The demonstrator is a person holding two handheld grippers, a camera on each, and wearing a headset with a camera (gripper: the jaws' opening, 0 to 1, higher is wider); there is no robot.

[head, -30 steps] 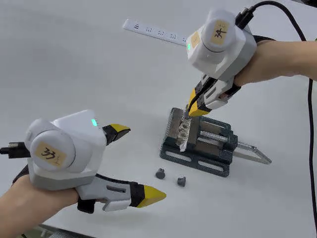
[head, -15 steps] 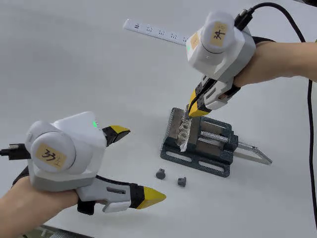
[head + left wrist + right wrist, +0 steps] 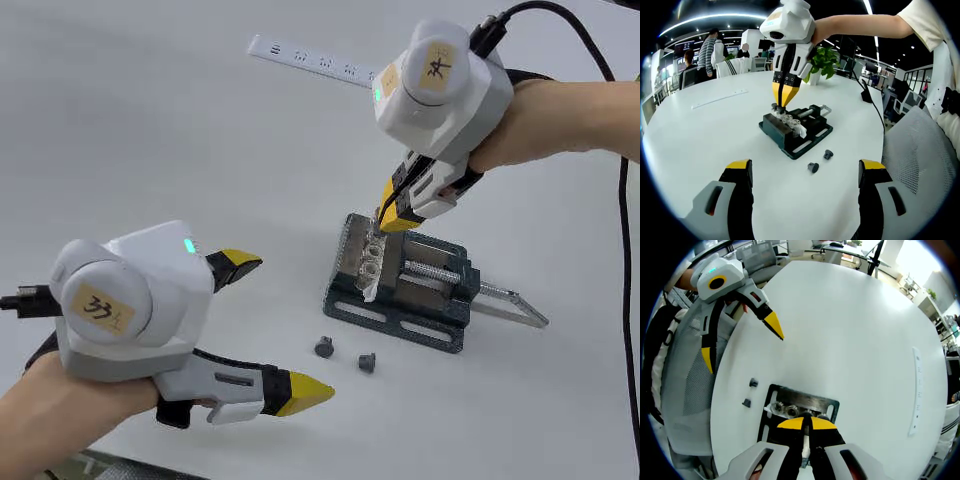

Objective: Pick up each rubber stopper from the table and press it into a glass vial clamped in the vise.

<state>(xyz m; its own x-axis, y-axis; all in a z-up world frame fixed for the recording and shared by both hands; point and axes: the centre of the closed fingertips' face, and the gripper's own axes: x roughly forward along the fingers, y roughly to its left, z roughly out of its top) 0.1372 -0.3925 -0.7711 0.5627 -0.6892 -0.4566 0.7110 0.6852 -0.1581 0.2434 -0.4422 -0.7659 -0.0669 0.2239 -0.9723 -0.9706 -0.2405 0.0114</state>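
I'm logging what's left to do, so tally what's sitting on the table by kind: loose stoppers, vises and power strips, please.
Loose rubber stoppers: 2
Vise: 1
Power strip: 1
Total: 4

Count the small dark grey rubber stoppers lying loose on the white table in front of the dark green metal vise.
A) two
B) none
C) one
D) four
A: one small dark grey rubber stopper and a second stopper lie apart from each other on the white table, just in front of the dark green metal vise.
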